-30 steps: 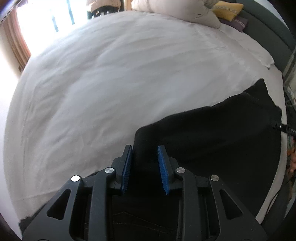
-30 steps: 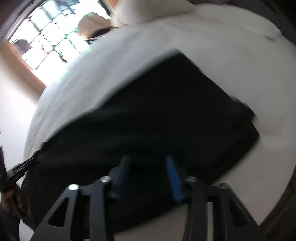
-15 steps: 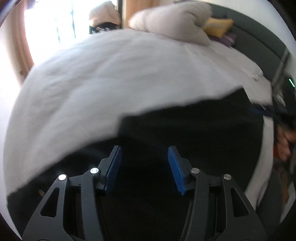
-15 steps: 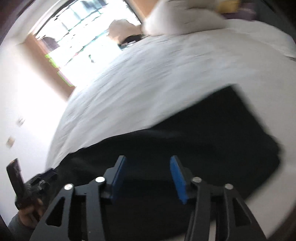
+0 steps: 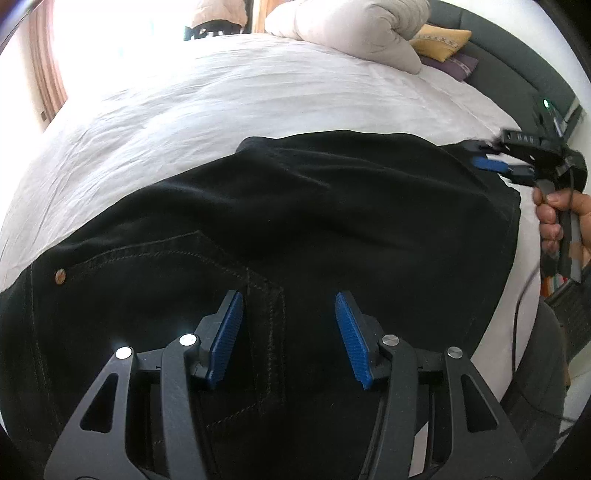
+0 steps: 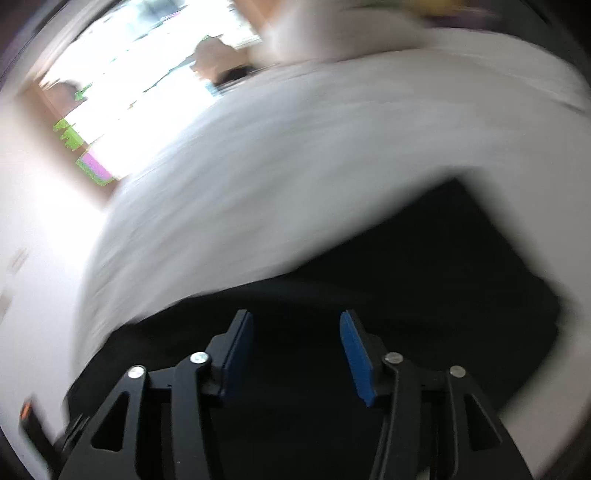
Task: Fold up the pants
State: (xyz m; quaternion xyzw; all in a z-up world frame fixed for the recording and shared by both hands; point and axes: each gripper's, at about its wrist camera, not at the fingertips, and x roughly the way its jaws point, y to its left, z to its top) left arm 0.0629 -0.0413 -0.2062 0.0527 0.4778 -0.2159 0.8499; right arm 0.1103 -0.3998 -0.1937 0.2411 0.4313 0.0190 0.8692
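Black pants (image 5: 332, 214) lie folded over on the white bed (image 5: 221, 110), with a pocket seam and a rivet near me. My left gripper (image 5: 290, 332) is open just above the pocket area and holds nothing. The right gripper (image 5: 491, 162) shows at the pants' far right edge, held in a hand; its blue pads look apart. In the blurred right wrist view the right gripper (image 6: 297, 354) is open over the black pants (image 6: 424, 277), empty.
A rolled cream duvet (image 5: 351, 29), a yellow cushion (image 5: 439, 40) and a purple cushion (image 5: 454, 64) lie at the head of the bed. A dark headboard (image 5: 517, 55) curves behind. A bright window (image 6: 147, 74) is to the left.
Both grippers opened wider and let the pants go. The left gripper moved back over the pocket area. The right wrist view swung and is now blurred.
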